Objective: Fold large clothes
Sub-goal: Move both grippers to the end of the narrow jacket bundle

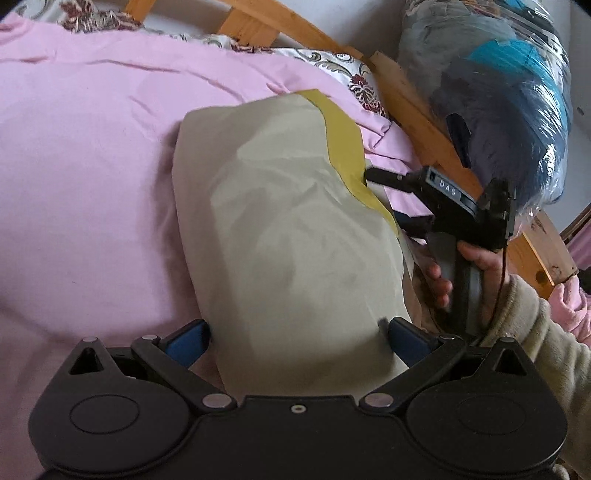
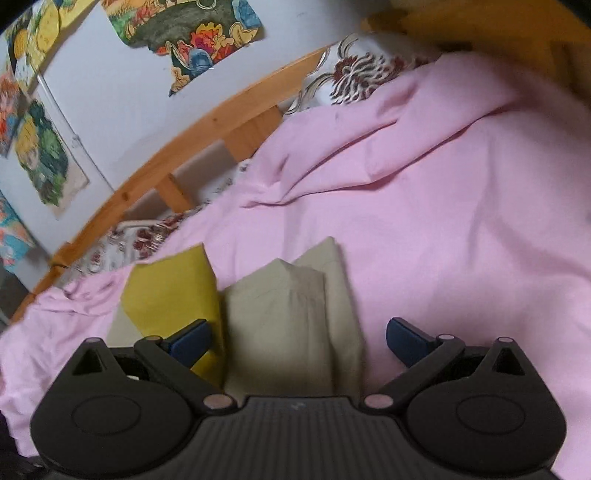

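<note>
A beige garment (image 1: 280,236) with a mustard yellow part (image 1: 343,140) lies folded into a long strip on the pink bedsheet (image 1: 81,177). My left gripper (image 1: 297,338) is open, its blue pads on either side of the strip's near end. My right gripper (image 1: 384,201) shows in the left wrist view, open, at the strip's right edge by the yellow part. In the right wrist view the right gripper (image 2: 297,338) is open over the beige folds (image 2: 288,314), with the yellow part (image 2: 173,291) at the left.
A wooden bed frame (image 1: 417,114) runs along the far edge, with a flowered pillow (image 1: 354,74) against it. A plastic-wrapped bundle of clothes (image 1: 509,96) stands at the right. Posters (image 2: 207,33) hang on the white wall behind the rail (image 2: 177,136).
</note>
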